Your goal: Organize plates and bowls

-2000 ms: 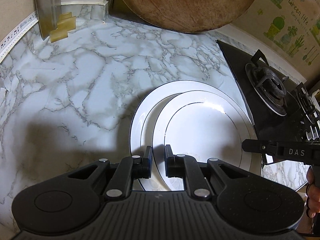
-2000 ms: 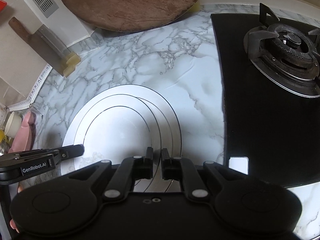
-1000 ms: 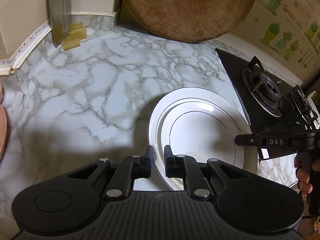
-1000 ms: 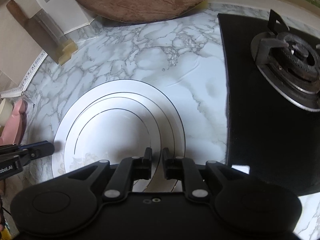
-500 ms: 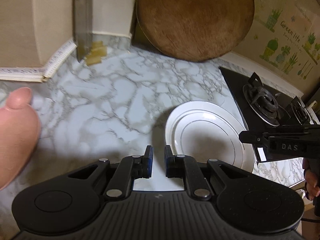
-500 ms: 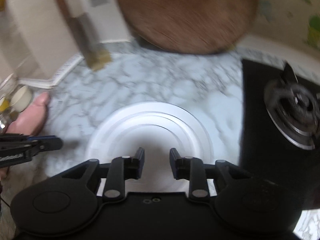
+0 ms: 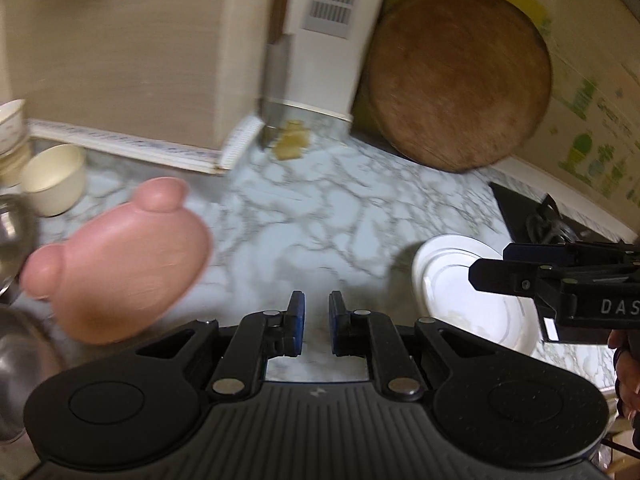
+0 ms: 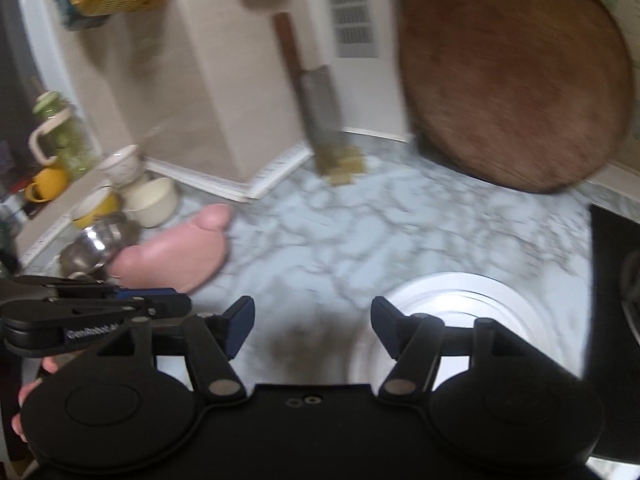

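Observation:
Two white plates (image 8: 472, 312) lie stacked on the marble counter (image 8: 360, 240), also seen as the white plates (image 7: 460, 292) at the right of the left wrist view. A pink bear-shaped plate (image 7: 120, 260) lies to the left; it shows as the pink plate (image 8: 176, 256) in the right wrist view. My left gripper (image 7: 316, 320) is shut with nothing in it, above bare counter between the two. My right gripper (image 8: 312, 320) hovers left of the white plates, its jaws opening with nothing between them. Each gripper shows in the other's view: right gripper (image 7: 488, 266), left gripper (image 8: 176, 306).
A cream bowl (image 8: 152, 200), a yellow bowl (image 8: 96, 208), a patterned bowl (image 8: 120, 164) and a steel bowl (image 8: 104, 240) crowd the far left. A round wooden board (image 7: 460, 80) and a cleaver (image 7: 276, 80) lean on the back wall. The black stove (image 8: 616, 280) is at the right.
Both grippers have drawn back and up from the white plates and swung left. The right jaws went from shut to wide apart. The pink plate and the bowls came into view.

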`<state>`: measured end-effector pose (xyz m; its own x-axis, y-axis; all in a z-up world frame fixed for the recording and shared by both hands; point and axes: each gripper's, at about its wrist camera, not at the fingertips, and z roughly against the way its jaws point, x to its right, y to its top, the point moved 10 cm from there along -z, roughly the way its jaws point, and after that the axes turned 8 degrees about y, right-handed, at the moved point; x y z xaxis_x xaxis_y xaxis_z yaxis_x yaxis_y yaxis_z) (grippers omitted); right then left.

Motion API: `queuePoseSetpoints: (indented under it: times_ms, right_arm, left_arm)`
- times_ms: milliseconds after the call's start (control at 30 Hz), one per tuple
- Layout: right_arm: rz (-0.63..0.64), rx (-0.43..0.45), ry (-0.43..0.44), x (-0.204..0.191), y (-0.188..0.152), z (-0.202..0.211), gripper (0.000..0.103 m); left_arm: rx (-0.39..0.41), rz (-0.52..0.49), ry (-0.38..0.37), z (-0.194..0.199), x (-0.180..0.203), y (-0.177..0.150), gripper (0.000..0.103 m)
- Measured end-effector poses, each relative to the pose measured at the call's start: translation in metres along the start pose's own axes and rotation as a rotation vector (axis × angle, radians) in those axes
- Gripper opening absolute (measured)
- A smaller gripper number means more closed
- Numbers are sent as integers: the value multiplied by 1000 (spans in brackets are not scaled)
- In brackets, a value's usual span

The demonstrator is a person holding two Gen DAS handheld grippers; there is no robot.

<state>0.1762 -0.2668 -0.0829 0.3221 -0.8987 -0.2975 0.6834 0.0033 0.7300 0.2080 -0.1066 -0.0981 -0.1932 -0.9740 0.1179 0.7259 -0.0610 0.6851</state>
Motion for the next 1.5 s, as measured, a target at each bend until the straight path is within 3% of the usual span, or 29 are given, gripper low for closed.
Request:
queuePoseSetpoints:
  times_ms: [167,233,300,367,400,667,1133,1500]
  right_arm:
    - [70,-3,54,-38,9,-16,79]
    - [90,-5,69,-49,13,-25,82]
    - [108,-12,81,-59,18,-35,84]
    - [121,-19,93,-68,22,-44,88]
    - [128,-24,98,-71,25,-50,90]
    - [195,-68,108,-92,42,-96,101]
    - [192,-209,119,-94,67,-190,101]
    - [189,-353,101,-80,58,-252,78]
  left_arm:
    - [18,53,58,12,-34,-3,15]
    - [22,80,78,15,-47,-4,26]
    - [34,109,107,17,-60,-4,56]
    - [57,140,140,20,-73,-2,73]
    - [66,155,152,21,-79,-1,75]
    - [4,237,246,1,-122,7,77]
    - [-172,442,342,-46,-193,28,77]
    - [-291,548,374,-76,-207,21,77]
